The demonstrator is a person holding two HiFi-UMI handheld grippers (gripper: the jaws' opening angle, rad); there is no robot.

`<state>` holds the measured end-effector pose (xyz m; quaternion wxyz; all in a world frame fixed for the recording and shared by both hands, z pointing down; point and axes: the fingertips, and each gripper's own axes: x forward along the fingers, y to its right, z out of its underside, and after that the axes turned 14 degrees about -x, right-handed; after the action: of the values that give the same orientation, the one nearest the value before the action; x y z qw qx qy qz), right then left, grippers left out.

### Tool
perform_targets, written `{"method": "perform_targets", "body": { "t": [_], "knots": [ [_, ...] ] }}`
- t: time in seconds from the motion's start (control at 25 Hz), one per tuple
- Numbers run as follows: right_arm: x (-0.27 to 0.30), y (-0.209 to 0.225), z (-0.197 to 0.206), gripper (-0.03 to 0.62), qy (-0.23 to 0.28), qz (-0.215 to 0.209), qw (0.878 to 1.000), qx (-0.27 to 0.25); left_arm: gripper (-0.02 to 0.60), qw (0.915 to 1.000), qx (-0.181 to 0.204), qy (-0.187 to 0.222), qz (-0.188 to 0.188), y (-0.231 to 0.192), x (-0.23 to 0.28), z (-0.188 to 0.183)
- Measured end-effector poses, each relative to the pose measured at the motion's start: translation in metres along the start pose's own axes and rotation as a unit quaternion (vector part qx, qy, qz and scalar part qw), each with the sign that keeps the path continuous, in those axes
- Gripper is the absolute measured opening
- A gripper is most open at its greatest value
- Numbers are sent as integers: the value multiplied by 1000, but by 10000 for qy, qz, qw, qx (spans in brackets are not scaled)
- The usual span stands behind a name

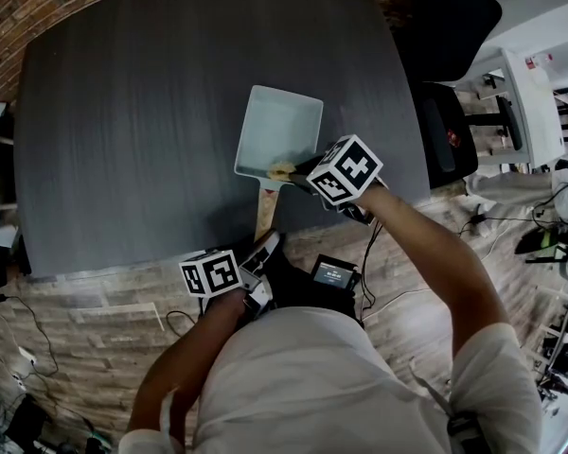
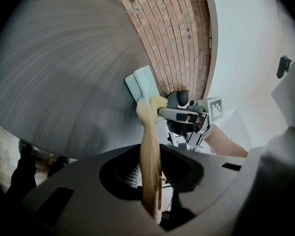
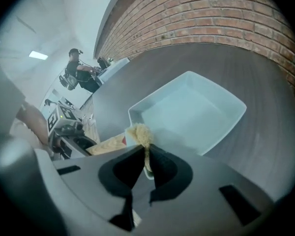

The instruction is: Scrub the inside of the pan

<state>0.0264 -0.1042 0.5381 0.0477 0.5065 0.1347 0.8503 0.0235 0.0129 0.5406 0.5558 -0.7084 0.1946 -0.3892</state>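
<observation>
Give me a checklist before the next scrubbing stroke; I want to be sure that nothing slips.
1. Left gripper jaws closed on the pan's wooden handle: ok.
2. Right gripper jaws closed on the yellow scrubber: ok.
3. Scrubber at the pan, by its near rim next to the handle: ok.
4. Scrubber pressing on the pan's floor: cannot tell.
5. Pan body resting on the table, handle sticking out over the near edge: ok.
6. Nothing else lying inside the pan: ok.
</observation>
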Motion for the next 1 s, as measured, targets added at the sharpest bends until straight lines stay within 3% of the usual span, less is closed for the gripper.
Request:
{"method": "perform_targets", "body": {
  "t": [0.4,1.0],
  "knots": [
    [8,-3,-3,37,114,-351,9980,507,109,9990,185,-397,-5,0,3,6],
    [31,-11,-40,37,237,-740,9962,383,108,9926,525,-1094,-53,1,6,10]
  ]
}}
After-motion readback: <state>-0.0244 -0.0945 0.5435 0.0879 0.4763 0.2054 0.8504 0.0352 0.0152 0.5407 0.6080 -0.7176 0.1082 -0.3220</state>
